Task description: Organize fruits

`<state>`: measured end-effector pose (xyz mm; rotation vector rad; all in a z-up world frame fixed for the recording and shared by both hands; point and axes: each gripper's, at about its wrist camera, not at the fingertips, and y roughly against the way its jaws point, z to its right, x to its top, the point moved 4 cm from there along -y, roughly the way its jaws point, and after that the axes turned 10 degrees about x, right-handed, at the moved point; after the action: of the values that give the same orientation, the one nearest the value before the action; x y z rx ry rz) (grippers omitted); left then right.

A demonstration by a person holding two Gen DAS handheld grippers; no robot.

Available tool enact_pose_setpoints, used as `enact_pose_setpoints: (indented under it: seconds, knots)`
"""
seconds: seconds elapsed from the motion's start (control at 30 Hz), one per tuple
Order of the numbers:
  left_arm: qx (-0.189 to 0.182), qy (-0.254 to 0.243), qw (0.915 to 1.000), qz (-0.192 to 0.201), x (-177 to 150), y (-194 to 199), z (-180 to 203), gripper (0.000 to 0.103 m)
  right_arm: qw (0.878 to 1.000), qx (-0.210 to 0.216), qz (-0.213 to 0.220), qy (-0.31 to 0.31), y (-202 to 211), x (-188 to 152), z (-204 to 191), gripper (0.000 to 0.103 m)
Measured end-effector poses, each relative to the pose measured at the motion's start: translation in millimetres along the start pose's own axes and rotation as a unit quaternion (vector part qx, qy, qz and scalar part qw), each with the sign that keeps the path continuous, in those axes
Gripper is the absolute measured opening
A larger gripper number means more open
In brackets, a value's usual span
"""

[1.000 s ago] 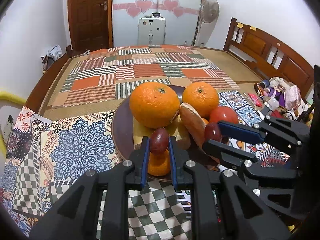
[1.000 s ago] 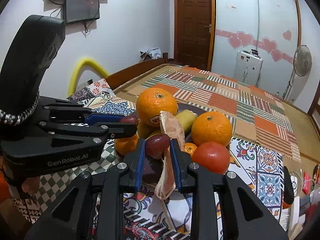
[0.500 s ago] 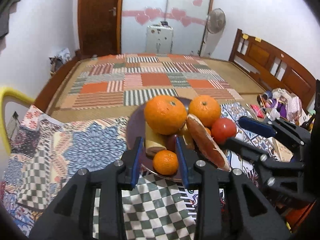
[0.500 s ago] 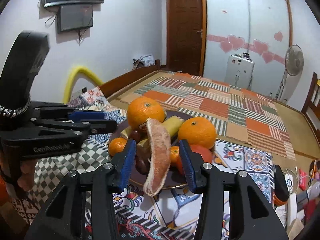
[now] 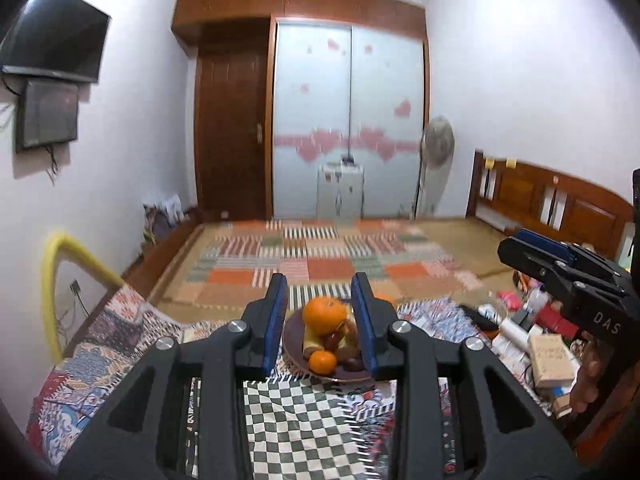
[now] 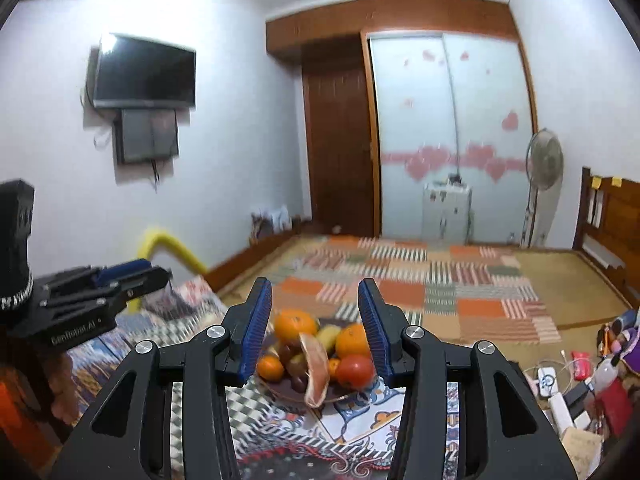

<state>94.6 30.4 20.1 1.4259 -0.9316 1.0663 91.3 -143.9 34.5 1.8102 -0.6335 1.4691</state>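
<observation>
The patterned cloth (image 5: 120, 344) fills the lower frame, and at its centre sits the dark plate (image 6: 280, 390) heaped with fruit: big orange (image 6: 295, 325), tomato (image 6: 355, 369), a peel slice (image 6: 316, 372) drooping over the rim. Nothing loose lies around it, so the gathering looks done. The left gripper (image 5: 320, 320) and right gripper (image 6: 316, 326) both hang spread wide and empty, well back from the plate.

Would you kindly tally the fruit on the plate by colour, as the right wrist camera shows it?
Orange citrus: 4
Red tomato: 1
Yellow fruit: 1
Dark red small fruits: 2
Pinkish peel slice: 1
Total: 9 clearly visible on the plate
</observation>
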Motion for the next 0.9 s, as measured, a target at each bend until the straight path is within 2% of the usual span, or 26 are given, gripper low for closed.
enact_pose_setpoints:
  seconds: [0.1, 0.17, 0.23, 0.4, 0.47, 0.57, 0.67, 0.9]
  knots:
    - [0.009, 0.002, 0.9993, 0.038, 7, 33, 2, 0.045, 0.999, -0.001, 0.033, 0.002, 27, 10, -12, 0.050]
    - [0.022, 0.004, 0.9974, 0.068, 9, 57, 3, 0.057, 0.998, -0.003, 0.057, 0.004, 46, 15, -21, 0.056]
    - [0.029, 0.004, 0.9956, 0.089, 8, 77, 4, 0.062, 0.998, -0.004, 0.068, 0.006, 53, 17, -26, 0.065]
    - [0.023, 0.012, 0.9950, 0.096, 3, 101, 7, 0.079, 0.996, -0.024, 0.079, 0.018, 59, 11, -37, 0.086]
    - [0.022, 0.015, 0.9950, 0.097, 0, 107, 8, 0.092, 0.996, -0.032, 0.079, 0.021, 59, 8, -39, 0.093]
    - [0.027, 0.013, 0.9949, 0.096, -7, 112, 8, 0.094, 0.995, -0.046, 0.080, 0.022, 61, 5, -41, 0.103]
    - [0.032, 0.007, 0.9951, 0.093, -12, 115, 9, 0.096, 0.995, -0.062, 0.080, 0.028, 59, 3, -41, 0.103]
    - [0.033, 0.011, 0.9952, 0.091, -19, 116, 7, 0.101, 0.995, -0.061, 0.079, 0.026, 72, -4, -42, 0.103]
